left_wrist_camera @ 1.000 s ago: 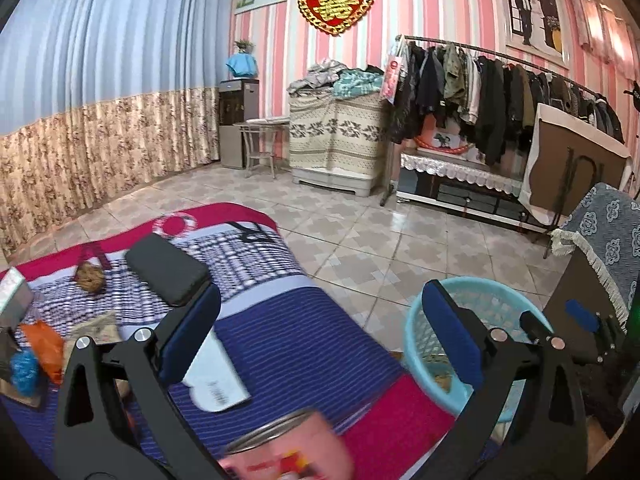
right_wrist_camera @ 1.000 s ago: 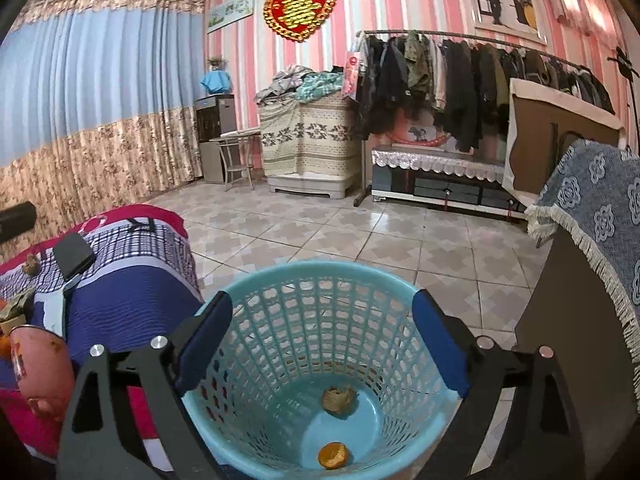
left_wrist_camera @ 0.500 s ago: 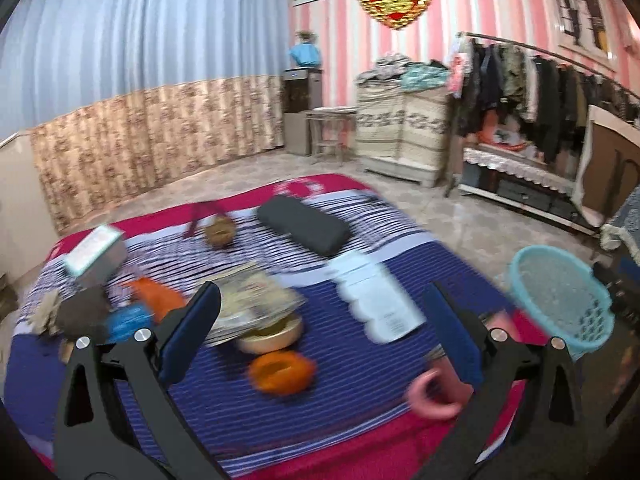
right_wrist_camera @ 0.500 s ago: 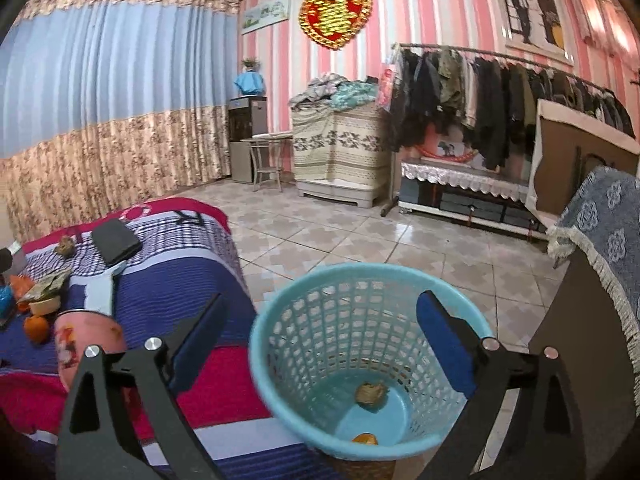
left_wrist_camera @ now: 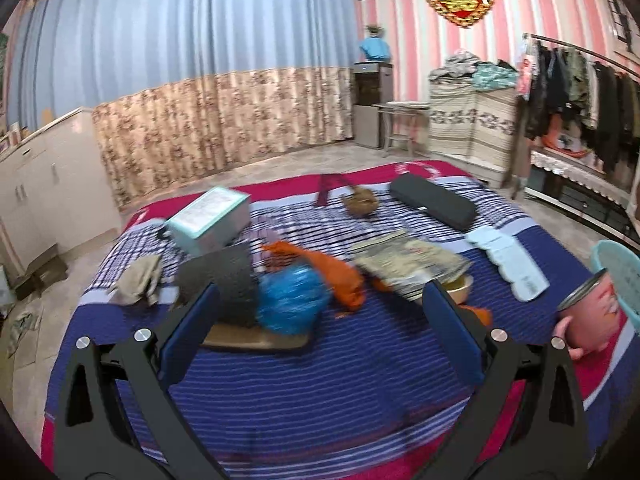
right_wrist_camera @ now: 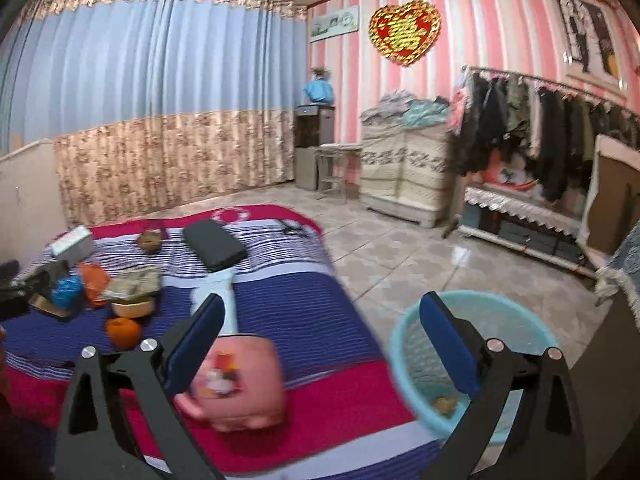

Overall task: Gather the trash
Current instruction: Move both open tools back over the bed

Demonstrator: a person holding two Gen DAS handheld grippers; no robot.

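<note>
My left gripper (left_wrist_camera: 320, 328) is open and empty above the striped bed cover (left_wrist_camera: 320, 392). Ahead of it lie a crumpled blue bag (left_wrist_camera: 292, 300), an orange bag (left_wrist_camera: 332, 272), a flat printed packet (left_wrist_camera: 412, 260) and a brown nut-like husk (left_wrist_camera: 360, 202). My right gripper (right_wrist_camera: 320, 336) is open and empty over the bed's near corner, above a pink mug (right_wrist_camera: 240, 384). The light blue trash basket (right_wrist_camera: 404, 356) stands on the floor to its right, with a brown scrap (right_wrist_camera: 444, 404) inside. An orange fruit (right_wrist_camera: 124, 330) lies left of the mug.
A teal box (left_wrist_camera: 208, 220), a dark grater-like panel (left_wrist_camera: 220, 280) on a wooden board, a grey rag (left_wrist_camera: 138, 280), a black case (left_wrist_camera: 432, 202) and a white card (left_wrist_camera: 512, 260) lie on the bed. A clothes rack (right_wrist_camera: 540, 132) lines the right wall.
Both grippers have swung left, away from the basket and toward the bed. The left view now faces the litter on the cover; the basket has slid to the right in the right view.
</note>
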